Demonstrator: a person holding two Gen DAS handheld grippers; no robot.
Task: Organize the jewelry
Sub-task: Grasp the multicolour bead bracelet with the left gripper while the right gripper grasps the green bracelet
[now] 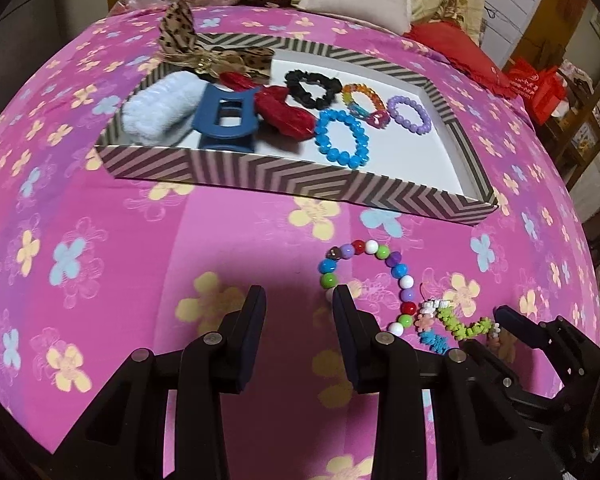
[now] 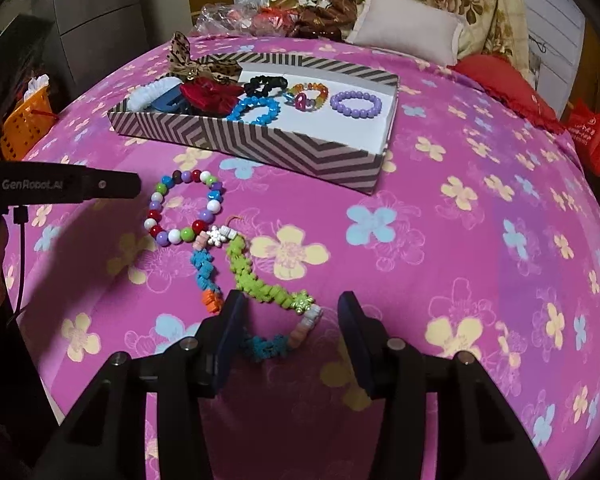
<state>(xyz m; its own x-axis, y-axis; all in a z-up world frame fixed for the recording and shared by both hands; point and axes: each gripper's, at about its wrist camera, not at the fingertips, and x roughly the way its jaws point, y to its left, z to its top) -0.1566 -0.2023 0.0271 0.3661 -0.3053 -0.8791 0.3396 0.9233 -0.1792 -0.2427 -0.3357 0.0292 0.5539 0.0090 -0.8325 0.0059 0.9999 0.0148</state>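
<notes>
A multicolour round-bead bracelet point(image 1: 396, 258) point(image 2: 198, 226) lies on the pink floral sheet, touching a flower-bead bracelet point(image 2: 256, 284) point(image 1: 466, 326) of green, blue, orange and pink pieces. My right gripper point(image 2: 292, 308) point(image 1: 488, 330) is open, straddling the near loop of the flower-bead bracelet; its left finger overlaps the orange beads and its right finger stands apart. My left gripper point(image 1: 298, 300) is open over bare sheet, its right finger beside the round-bead bracelet. The striped tray point(image 1: 300, 176) point(image 2: 260, 140) holds a blue bracelet point(image 1: 340, 138), a purple bracelet point(image 1: 410, 114) and a rainbow one point(image 1: 362, 102).
Also in the tray are a black scrunchie point(image 1: 312, 88), a red scrunchie point(image 1: 284, 112), a blue hair claw point(image 1: 226, 120), a white scrunchie point(image 1: 160, 106) and a leopard bow point(image 1: 188, 40). A white pillow point(image 2: 408, 32), red cushion point(image 2: 500, 76) and orange basket point(image 2: 24, 120) border the bed.
</notes>
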